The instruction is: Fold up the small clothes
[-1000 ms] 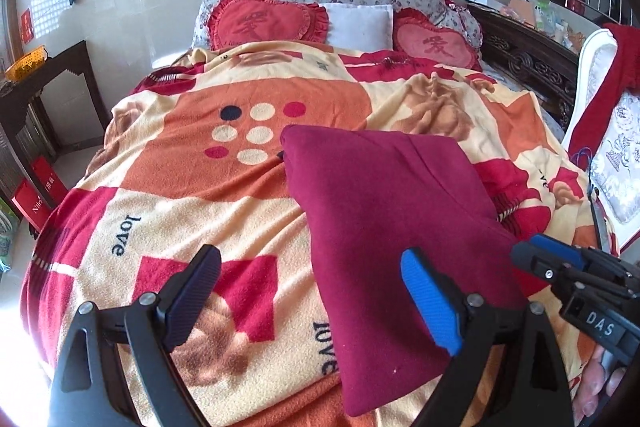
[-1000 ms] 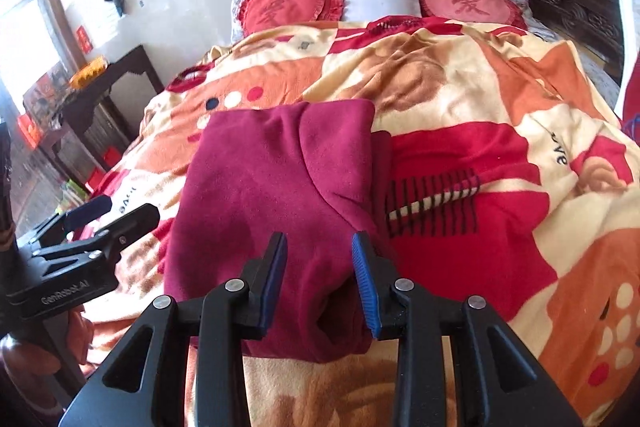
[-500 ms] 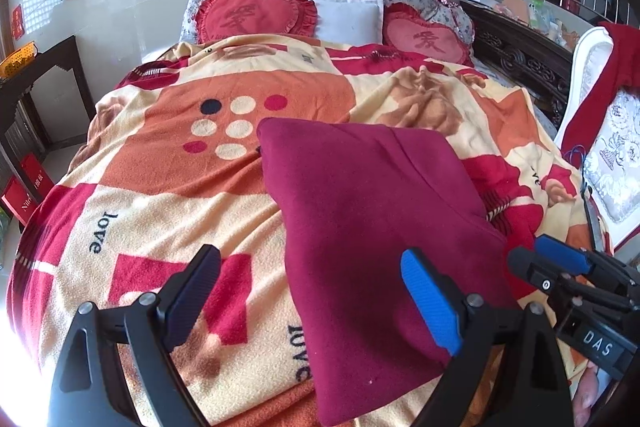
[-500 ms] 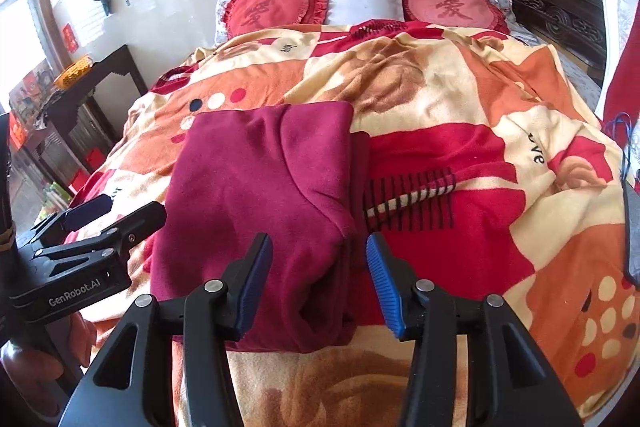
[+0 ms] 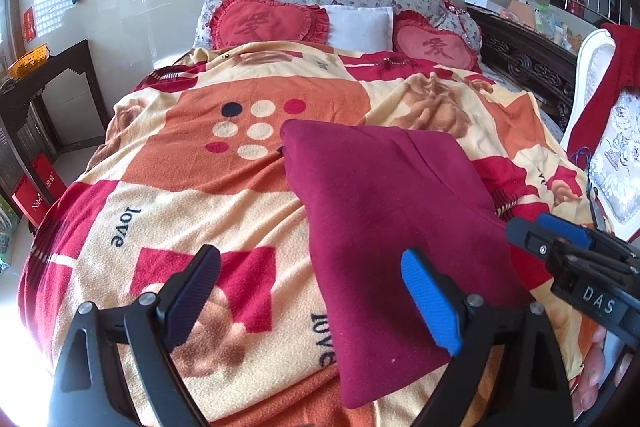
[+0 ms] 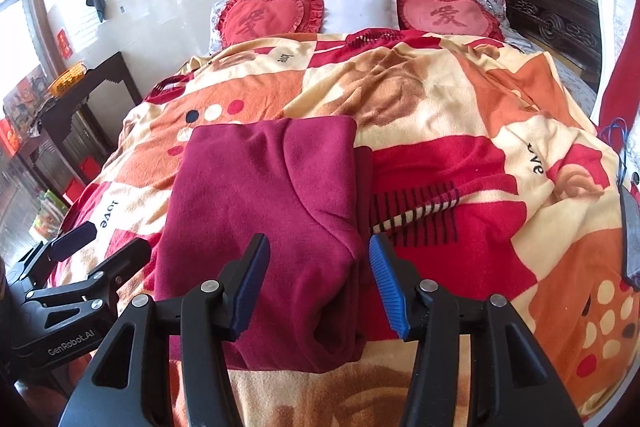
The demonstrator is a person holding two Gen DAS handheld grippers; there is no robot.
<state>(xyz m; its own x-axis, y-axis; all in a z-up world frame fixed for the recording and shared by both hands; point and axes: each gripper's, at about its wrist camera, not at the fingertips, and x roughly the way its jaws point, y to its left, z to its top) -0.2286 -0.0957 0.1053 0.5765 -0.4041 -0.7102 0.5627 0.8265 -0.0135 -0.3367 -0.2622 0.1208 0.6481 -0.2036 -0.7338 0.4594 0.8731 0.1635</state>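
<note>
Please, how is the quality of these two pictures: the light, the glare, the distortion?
Left wrist view: daylight burns out the lower left corner, the blanket edge fades into white, and the fisheye bends the walls. Right wrist view: the window at the left edge is overexposed; the maroon garment is sharp and evenly lit.

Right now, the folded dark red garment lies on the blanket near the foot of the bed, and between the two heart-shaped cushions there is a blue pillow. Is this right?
Not fully. The pillow between the two heart-shaped cushions is white, not blue; the right wrist view shows it plainly. The rest stands: the folded dark red garment lies on the blanket near the foot of the bed.
</note>
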